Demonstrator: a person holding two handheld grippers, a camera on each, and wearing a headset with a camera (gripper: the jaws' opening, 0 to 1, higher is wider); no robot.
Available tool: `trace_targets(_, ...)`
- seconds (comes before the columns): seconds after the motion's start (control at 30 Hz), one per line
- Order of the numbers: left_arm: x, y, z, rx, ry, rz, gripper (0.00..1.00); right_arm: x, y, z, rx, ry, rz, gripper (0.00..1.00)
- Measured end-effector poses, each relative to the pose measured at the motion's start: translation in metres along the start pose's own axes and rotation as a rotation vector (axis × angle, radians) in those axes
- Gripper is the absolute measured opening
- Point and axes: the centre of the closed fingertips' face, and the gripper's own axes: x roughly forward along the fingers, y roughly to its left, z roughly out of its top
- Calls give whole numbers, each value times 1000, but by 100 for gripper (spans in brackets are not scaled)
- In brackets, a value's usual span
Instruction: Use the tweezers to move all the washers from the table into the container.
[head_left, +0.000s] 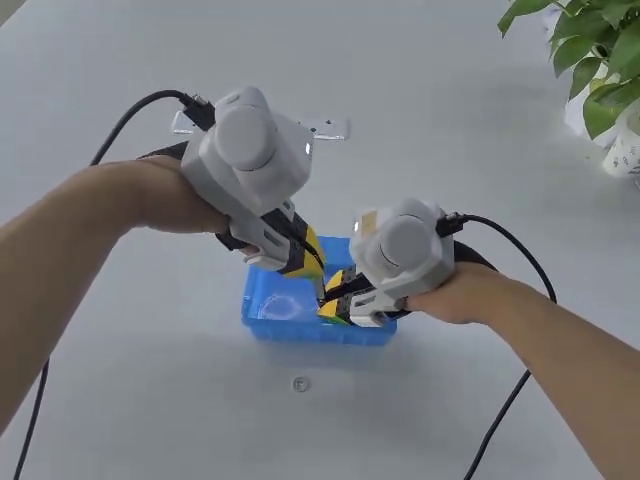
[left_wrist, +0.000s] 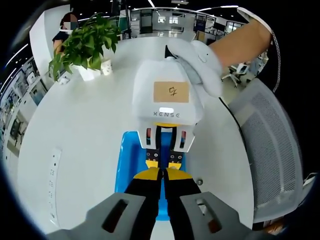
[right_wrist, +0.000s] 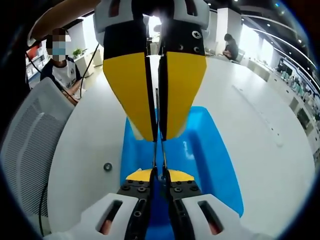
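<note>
The table offers open room all round the blue container. Above it the left gripper clamps the tweezers; whether the right gripper grips them, I cannot tell. One washer lies just beside the near wall: bring the tips down level, clear of that rim.

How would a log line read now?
left gripper, right gripper: shut on tweezers | over container | one washer on table

An open-plan office is surrounding the white desk: a mesh chair standing beside it, a potted plant sitting on top.
</note>
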Motion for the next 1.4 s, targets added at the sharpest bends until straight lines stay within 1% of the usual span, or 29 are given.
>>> trace_targets(0.5, -7, -3, 6, 11, -4, 8, 6, -7, 2, 6, -10, -17, -11, 11)
trace_targets(0.97, -21, -7, 18, 29, -1, 27, 6, -21, 3, 19, -25, -40, -38, 11)
trace_targets(1.17, -30, -13, 24, 41, 0, 40, 6, -29, 7, 27, -34, -51, -51, 11)
trace_targets(1.4, -39, -22, 32, 57, 1, 54, 6, -37, 14, 34, -47, -62, -63, 11)
